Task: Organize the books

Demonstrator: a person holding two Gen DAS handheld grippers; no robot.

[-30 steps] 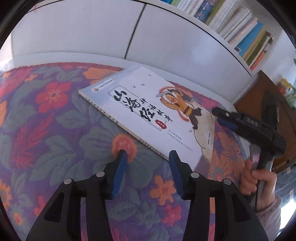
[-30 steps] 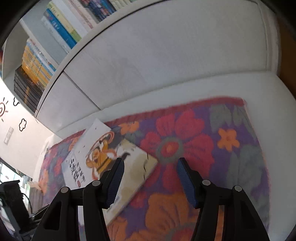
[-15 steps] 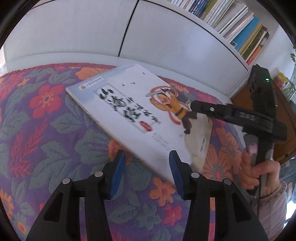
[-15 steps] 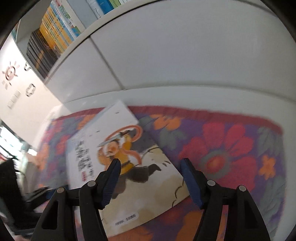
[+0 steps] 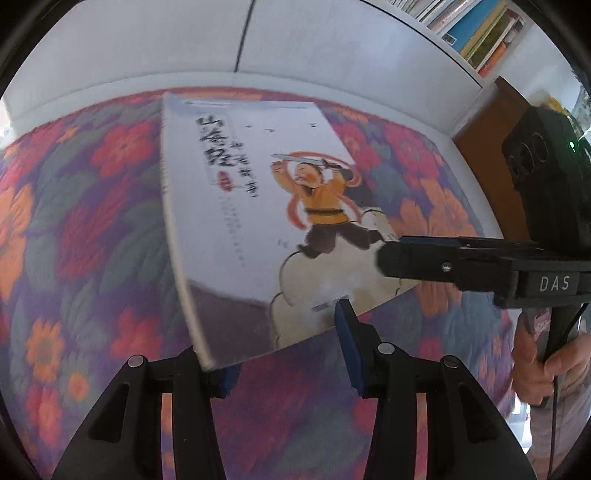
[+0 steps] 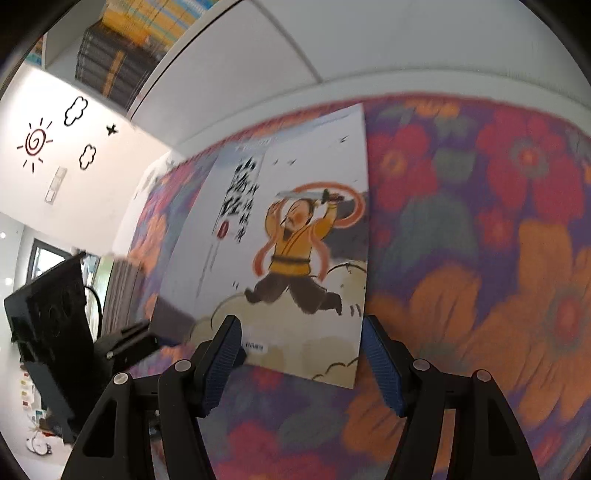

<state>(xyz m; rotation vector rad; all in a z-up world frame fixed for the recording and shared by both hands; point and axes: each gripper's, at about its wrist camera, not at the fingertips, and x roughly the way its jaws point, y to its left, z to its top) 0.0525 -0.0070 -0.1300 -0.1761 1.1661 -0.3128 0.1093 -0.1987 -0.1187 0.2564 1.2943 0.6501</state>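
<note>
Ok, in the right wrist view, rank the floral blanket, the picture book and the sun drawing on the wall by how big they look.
1. floral blanket
2. picture book, though nearness to the camera inflates it
3. sun drawing, small and far off

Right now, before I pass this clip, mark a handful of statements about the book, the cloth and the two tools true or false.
1. One picture book sits cover up over a floral cloth. True.
2. The figure on the cover wears a green robe. False: the robe is orange.
3. More books stand on a shelf above the white cabinet. True.
4. The left tool and right tool are both clamped fully shut. False: each has its jaws apart, at the book's near edge.
5. The cover shows only text. False: it carries a drawn figure swinging a sword.
</note>
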